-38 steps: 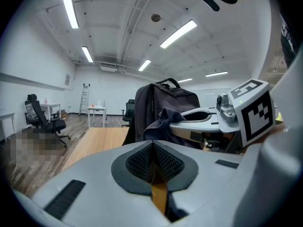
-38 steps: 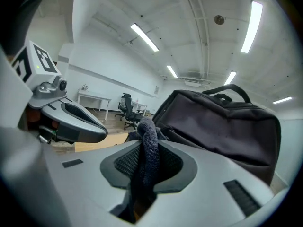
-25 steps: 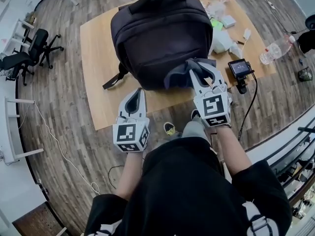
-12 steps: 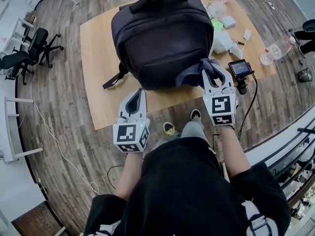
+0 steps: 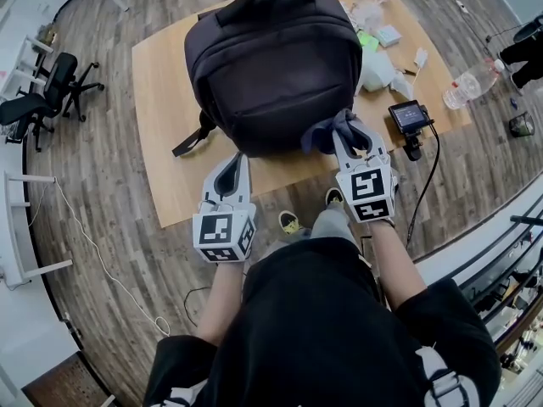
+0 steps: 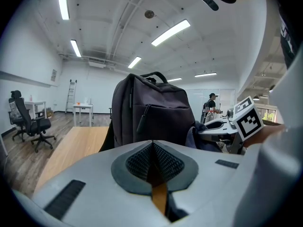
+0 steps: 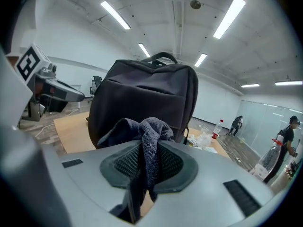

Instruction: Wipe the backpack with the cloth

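Right gripper [image 5: 352, 128], clenched on the grey cloth [image 5: 325, 134], has slid lower against the backpack [image 5: 271, 66] just ahead; left gripper [image 5: 238, 156] closed, empty.

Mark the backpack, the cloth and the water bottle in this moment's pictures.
backpack [image 5: 271, 70]: head view, on its dark front panel.
cloth [image 7: 151, 135]: right gripper view, on the bunched fold pinched between the jaws.
water bottle [image 5: 472, 84]: head view, on its clear body, lying at the table's right edge.

Left tool [image 5: 232, 161] jaws together, empty, right tool [image 5: 346, 132] clamped on cloth [image 5: 325, 134], both forearms forward
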Demonstrator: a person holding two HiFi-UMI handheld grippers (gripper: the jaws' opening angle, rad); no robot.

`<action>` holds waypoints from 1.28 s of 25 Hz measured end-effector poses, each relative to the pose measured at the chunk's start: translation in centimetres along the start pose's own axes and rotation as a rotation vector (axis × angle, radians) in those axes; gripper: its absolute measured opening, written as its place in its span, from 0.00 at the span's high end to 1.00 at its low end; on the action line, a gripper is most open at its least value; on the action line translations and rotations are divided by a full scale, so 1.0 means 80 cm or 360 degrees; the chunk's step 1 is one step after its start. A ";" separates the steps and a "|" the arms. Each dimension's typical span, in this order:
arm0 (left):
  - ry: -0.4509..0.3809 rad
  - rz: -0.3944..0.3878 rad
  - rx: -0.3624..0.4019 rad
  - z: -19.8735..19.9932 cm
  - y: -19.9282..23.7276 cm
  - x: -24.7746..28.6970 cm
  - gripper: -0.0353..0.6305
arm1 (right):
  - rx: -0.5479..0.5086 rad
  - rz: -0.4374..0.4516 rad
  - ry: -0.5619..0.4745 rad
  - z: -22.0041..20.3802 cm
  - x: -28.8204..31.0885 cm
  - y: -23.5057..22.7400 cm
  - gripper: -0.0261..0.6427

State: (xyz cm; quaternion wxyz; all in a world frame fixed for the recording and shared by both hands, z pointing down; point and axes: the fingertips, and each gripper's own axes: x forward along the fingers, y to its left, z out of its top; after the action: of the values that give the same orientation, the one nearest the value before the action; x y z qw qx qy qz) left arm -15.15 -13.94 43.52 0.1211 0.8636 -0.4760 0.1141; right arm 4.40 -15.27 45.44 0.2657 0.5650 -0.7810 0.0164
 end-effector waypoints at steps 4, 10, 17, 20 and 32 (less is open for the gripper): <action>0.0005 0.0007 -0.0007 -0.005 0.000 -0.003 0.92 | 0.0022 0.0040 -0.0008 0.010 0.003 0.020 0.84; 0.0003 0.0066 -0.0030 -0.010 0.013 -0.019 0.92 | -0.0027 0.0284 -0.0073 0.046 0.019 0.099 0.84; 0.0001 0.0201 -0.0054 -0.015 0.043 -0.054 0.92 | -0.0060 0.0527 -0.0167 0.099 0.046 0.188 0.84; -0.0003 0.0265 -0.0058 -0.015 0.055 -0.070 0.92 | -0.0077 0.0565 -0.0206 0.110 0.058 0.212 0.84; 0.0022 0.0316 -0.0068 -0.025 0.057 -0.076 0.92 | -0.0138 0.0829 -0.0034 0.040 0.073 0.260 0.84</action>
State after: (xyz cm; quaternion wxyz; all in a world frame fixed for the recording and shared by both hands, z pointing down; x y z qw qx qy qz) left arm -22.33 -10.85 43.97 0.1309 0.8085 -0.5607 0.1215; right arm -16.74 -13.93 50.93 0.2681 0.3330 -0.9029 0.0450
